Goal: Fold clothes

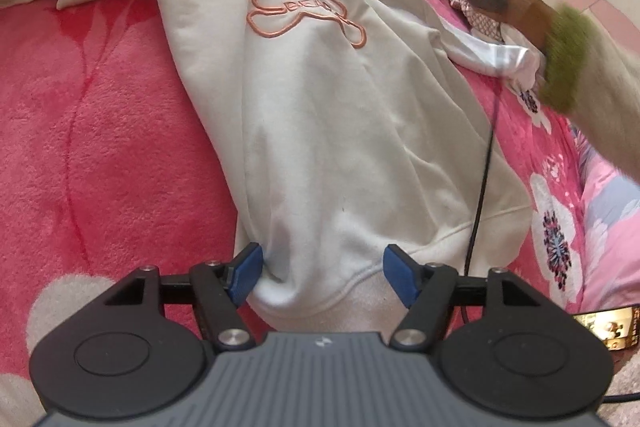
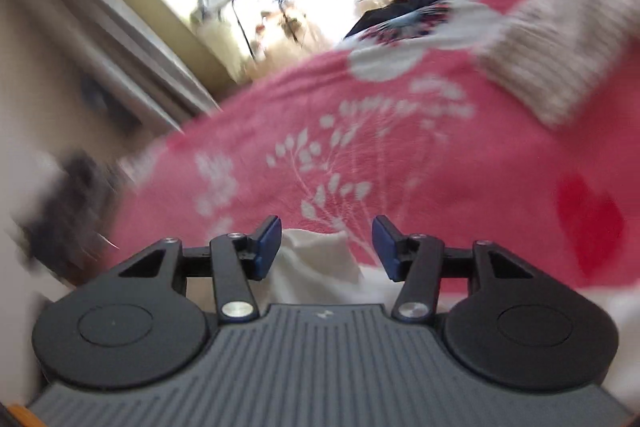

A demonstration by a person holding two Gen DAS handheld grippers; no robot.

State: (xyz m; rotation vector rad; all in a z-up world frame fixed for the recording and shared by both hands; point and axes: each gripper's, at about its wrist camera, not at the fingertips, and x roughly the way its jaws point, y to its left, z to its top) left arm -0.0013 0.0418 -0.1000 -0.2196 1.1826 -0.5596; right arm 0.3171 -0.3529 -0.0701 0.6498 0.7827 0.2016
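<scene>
Both grippers, left (image 1: 322,273) and right (image 2: 325,247), gape over the cream sweatshirt (image 1: 320,115) (on pink blanket (image 1: 100,107)).

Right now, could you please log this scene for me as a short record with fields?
surface: pink floral blanket
garment: cream sweatshirt, spread out, orange bear outline on its front
left gripper: open, fingers either side of the sweatshirt hem
right gripper: open, white cloth between the fingers, view blurred
other: black cable across the sweatshirt
</scene>
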